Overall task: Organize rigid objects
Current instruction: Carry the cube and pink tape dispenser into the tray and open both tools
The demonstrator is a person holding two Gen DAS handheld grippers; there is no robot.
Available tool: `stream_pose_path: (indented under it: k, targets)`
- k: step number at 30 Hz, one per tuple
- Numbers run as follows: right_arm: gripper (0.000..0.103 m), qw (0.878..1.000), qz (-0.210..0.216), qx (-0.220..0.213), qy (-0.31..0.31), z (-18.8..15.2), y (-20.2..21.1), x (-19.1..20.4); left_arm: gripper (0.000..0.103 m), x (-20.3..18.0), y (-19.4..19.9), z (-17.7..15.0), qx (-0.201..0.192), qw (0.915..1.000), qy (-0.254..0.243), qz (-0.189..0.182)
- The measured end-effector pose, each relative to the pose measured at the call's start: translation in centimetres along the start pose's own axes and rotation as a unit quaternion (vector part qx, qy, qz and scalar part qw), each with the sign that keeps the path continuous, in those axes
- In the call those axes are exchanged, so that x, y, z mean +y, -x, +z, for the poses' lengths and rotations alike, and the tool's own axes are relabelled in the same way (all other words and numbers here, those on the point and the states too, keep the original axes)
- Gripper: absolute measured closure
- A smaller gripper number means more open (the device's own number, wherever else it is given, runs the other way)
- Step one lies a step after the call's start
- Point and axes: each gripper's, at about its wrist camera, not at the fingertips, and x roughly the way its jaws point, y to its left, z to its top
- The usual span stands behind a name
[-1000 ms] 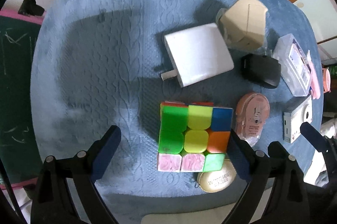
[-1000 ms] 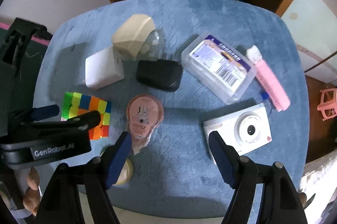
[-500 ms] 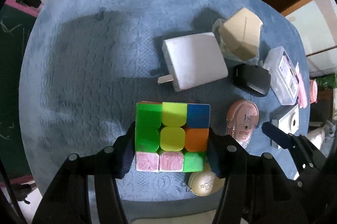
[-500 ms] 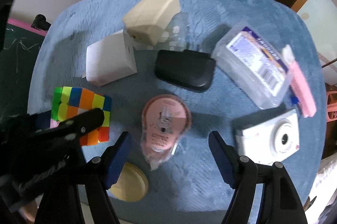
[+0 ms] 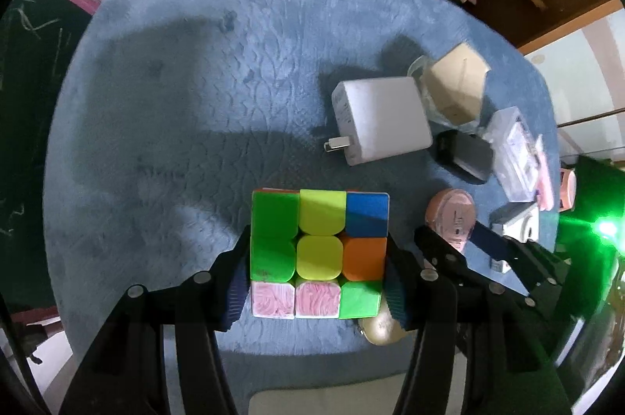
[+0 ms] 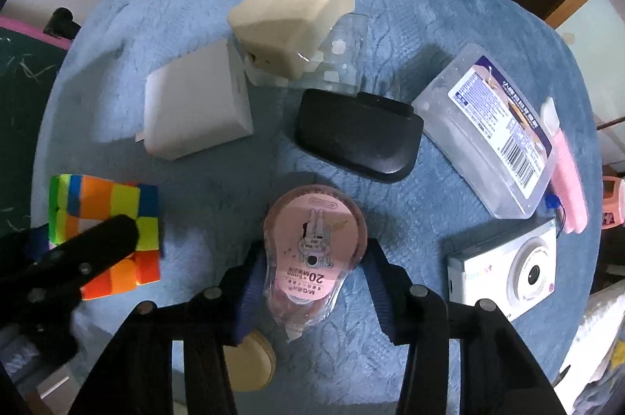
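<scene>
Both tongs have come down onto their targets within the last second. Left tongs [image 5: 318,274], wide apart a moment ago, now stand clamped on the puzzle cube [image 5: 319,255], their blue pads flat against its two side faces; the cube sits near the bench [image 5: 164,126] front edge, left of centre. Right tongs [image 6: 312,292] are closing around the pink correction tape dispenser [image 6: 312,251], which lies between the pads near the middle of the front edge; on the right side a sliver of cloth shows, so I judge that grip not yet firm. Farther back lie the white charger [image 6: 195,110], black case [image 6: 357,138], clear box [image 6: 488,130] and, toward the right edge, the white camera [image 6: 508,270]. Two items seem about to be lifted together, once the right grip seats.
</scene>
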Motion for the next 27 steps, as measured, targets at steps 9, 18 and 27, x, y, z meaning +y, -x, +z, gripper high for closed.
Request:
stream_pose_path:
  k: [9, 18, 27]
  targets:
    - [0.053, 0.997, 0.046, -0.048, -0.026, -1.7, 6.0, -2.1, 0.042, -1.2, 7.8, -2.9, -0.047, 0.9988, -0.015, 0.000]
    - [0.053, 0.981, 0.095, -0.171, -0.012, -7.0, 19.3, -3.2, 0.042, -4.5, 16.3, -8.2, -0.110, 0.9929, -0.040, -0.024]
    - [0.053, 0.964, 0.124, -0.233, 0.024, -15.9, 26.1, -4.0, 0.042, -6.3, 20.6, -15.0, -0.146, 0.9873, -0.056, -0.026]
